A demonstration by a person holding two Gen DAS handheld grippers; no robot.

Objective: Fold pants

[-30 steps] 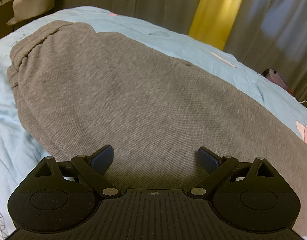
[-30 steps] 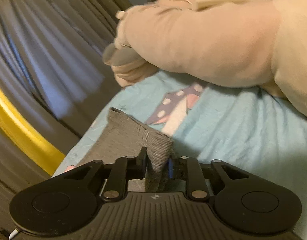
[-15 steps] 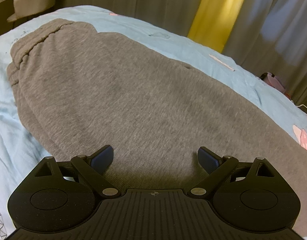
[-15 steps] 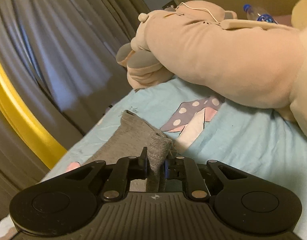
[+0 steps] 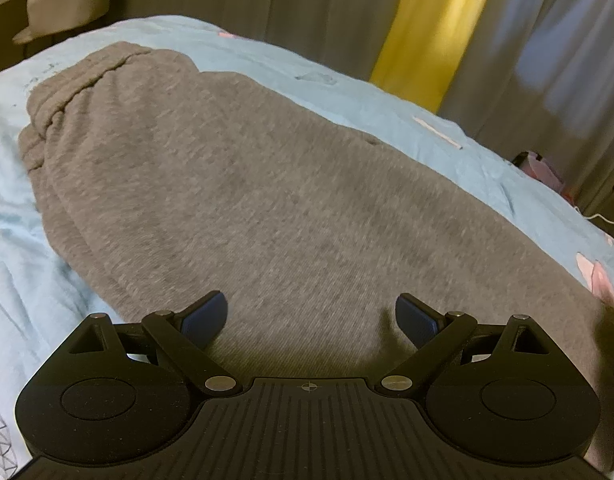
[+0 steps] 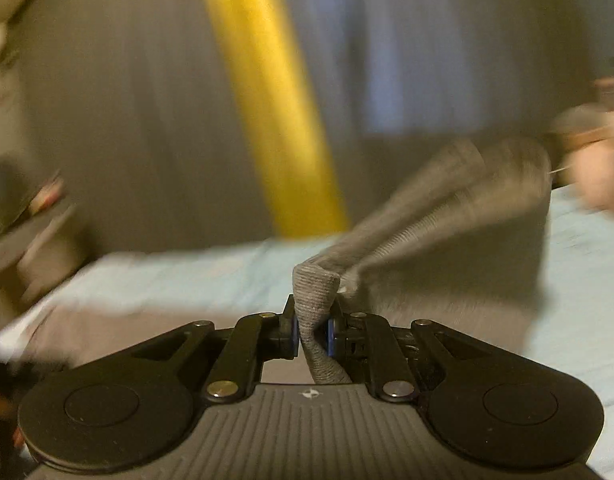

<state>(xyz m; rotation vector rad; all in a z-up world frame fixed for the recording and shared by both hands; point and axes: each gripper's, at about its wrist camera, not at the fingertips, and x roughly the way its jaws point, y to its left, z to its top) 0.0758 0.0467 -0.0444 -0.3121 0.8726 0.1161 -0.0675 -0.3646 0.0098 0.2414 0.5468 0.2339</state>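
Grey sweatpants (image 5: pixel 267 200) lie along the light blue bed (image 5: pixel 347 92), with the gathered waistband (image 5: pixel 79 80) at the far left. My left gripper (image 5: pixel 311 316) is open and empty, low over the middle of the pants. My right gripper (image 6: pixel 313 330) is shut on the ribbed leg cuff (image 6: pixel 315 292). The leg cloth (image 6: pixel 467 192) is lifted off the bed and stretches up to the right, blurred by motion.
Grey curtains with a yellow stripe (image 5: pixel 435 28) hang behind the bed. A beige chair (image 5: pixel 67 4) stands at the far left. A pink bag (image 5: pixel 543 168) sits beyond the bed's right edge. A beige plush shape (image 6: pixel 599 168) is blurred at the right.
My right gripper has lifted the cuff and swung left, away from the plush toy toward the curtains. My left gripper has stayed open and shifted only slightly over the pants.
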